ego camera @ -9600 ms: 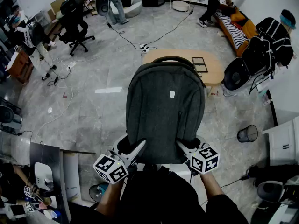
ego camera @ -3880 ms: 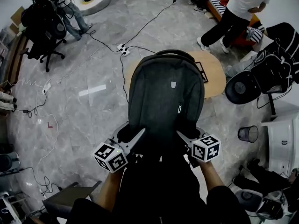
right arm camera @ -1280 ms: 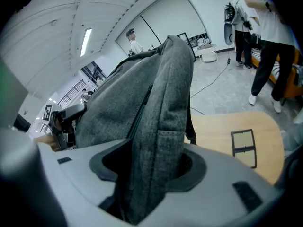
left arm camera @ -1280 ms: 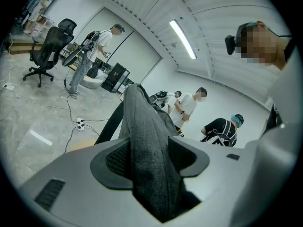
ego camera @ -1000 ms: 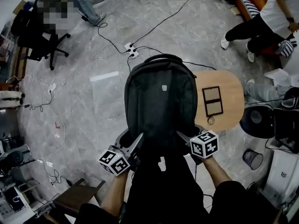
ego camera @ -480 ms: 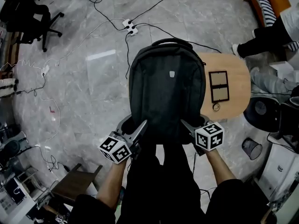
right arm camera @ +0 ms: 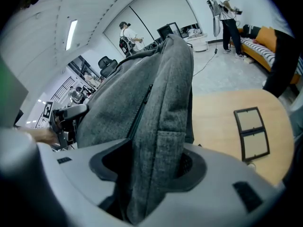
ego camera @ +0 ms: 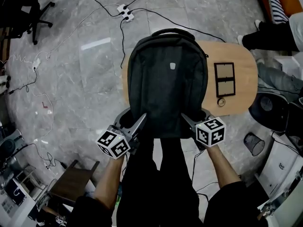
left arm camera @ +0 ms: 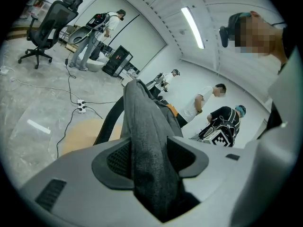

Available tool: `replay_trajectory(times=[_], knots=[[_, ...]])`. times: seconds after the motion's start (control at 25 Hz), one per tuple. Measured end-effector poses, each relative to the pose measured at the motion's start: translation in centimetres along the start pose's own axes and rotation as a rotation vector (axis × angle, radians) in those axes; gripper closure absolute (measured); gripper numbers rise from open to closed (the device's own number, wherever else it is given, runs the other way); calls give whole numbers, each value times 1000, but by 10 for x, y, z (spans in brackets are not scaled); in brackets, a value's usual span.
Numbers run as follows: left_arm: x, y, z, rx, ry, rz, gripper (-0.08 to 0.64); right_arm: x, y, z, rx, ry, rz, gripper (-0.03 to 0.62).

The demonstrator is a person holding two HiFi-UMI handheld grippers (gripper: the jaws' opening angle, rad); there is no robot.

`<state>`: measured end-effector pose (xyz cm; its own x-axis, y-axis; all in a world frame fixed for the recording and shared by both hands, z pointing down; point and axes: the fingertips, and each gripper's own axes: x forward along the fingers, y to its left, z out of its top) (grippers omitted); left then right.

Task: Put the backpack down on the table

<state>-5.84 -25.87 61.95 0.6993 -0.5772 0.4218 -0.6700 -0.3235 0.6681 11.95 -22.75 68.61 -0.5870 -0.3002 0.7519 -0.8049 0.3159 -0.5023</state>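
Floor (ego camera: 85,79): grey marbled tile with cables trailing across the far left.
Table (ego camera: 241,74): low, rounded, light wood; right of centre, its left part covered by the bag.
Backpack (ego camera: 168,93): dark grey fabric, small pale badge on its face, carry handle at the far end. It is held by its near bottom corners over the table's left part. No view shows whether it touches the wood.
Office chair (ego camera: 21,8): black, far left.
Left gripper (ego camera: 131,119): clamped on the backpack's near left corner. Its jaws have just been closing, and grey fabric fills the gap between the pads.
Right gripper (ego camera: 195,117): clamped on the near right corner, with a thick fold of fabric pressed between the pads.
Double frame (ego camera: 224,79): black, two panes, flat on the table to the right of the backpack.
Waste bin (ego camera: 253,144): dark mesh, on the floor near right.
Power strip (ego camera: 125,12): white, on the far floor.
Ring (ego camera: 220,101): small, on the table just near of the frame.
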Motion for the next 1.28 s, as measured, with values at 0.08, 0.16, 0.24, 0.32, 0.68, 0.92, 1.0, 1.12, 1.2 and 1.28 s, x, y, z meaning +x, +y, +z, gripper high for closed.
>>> replay_trajectory(times=[0.08, 0.16, 0.24, 0.32, 0.68, 0.92, 1.0, 1.12, 1.2, 1.28], knots=[[5, 8, -7, -5, 19, 2, 333, 9, -5, -4, 2, 8, -2, 377], [7, 18, -16, -15, 43, 9, 333, 18, -8, -12, 6, 21, -3, 377], [9, 28, -27, -28, 69, 23, 333, 28, -11, -20, 7, 36, -2, 377], [10, 38, -36, -42, 88, 40, 334, 38, -13, -27, 6, 54, 2, 377], [27, 76, -77, -80, 179, 103, 334, 75, -37, -50, 2, 124, 0, 377], [47, 98, -94, -101, 234, 129, 334, 99, -57, -62, 35, 168, 0, 376], [53, 106, -100, -106, 254, 133, 334, 107, -62, -66, 45, 180, -4, 376], [58, 118, -106, -119, 274, 145, 334, 117, -67, -70, 57, 198, -3, 376], [61, 124, -108, -133, 277, 147, 334, 122, -69, -70, 65, 209, 3, 374], [63, 130, -107, -141, 277, 147, 334, 126, -71, -69, 76, 219, 8, 371]])
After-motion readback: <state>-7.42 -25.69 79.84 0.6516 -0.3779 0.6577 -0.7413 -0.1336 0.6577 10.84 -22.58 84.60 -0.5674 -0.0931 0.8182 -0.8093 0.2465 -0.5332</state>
